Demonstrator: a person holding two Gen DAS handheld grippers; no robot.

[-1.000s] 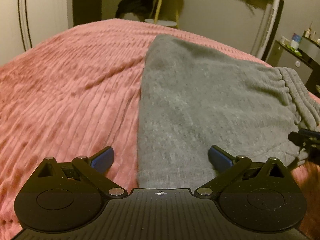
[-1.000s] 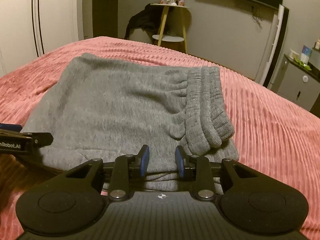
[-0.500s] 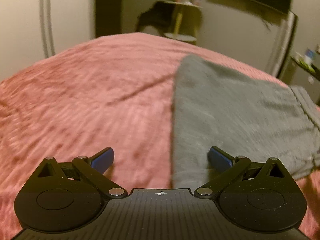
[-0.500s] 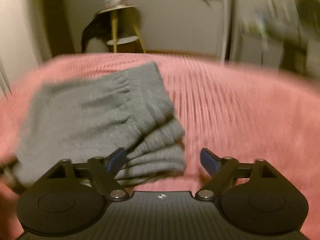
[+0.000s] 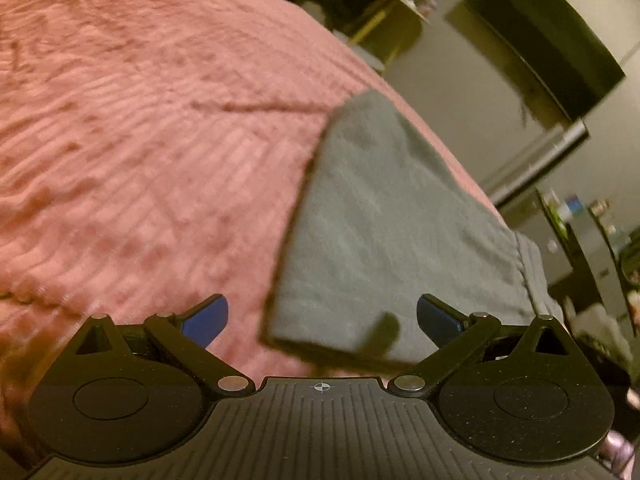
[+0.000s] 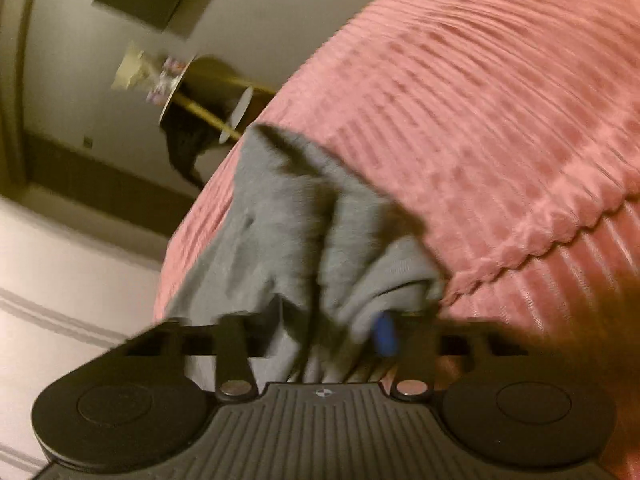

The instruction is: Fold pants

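The grey folded pants (image 5: 384, 216) lie on the pink ribbed bedspread (image 5: 140, 140). My left gripper (image 5: 320, 316) is open, with its blue pads on either side of the near left corner of the pants, holding nothing. In the tilted, blurred right wrist view the pants (image 6: 288, 208) are bunched at my right gripper (image 6: 340, 332). Grey cloth fills the space between its fingers and hides one pad. One blue pad (image 6: 384, 332) shows against the cloth. The jaws look closed on the waistband end.
A small wooden side table (image 5: 384, 12) with dark clothes stands beyond the bed. A dark screen (image 5: 536, 48) hangs on the wall. A low cabinet with small items (image 5: 580, 220) is at the right. The bedspread edge (image 6: 560, 240) hangs over the bed's side.
My right gripper opened, swung right and rolled over, then closed on the waistband end of the pants. My left gripper stayed open and shifted left and tilted, off the cloth.
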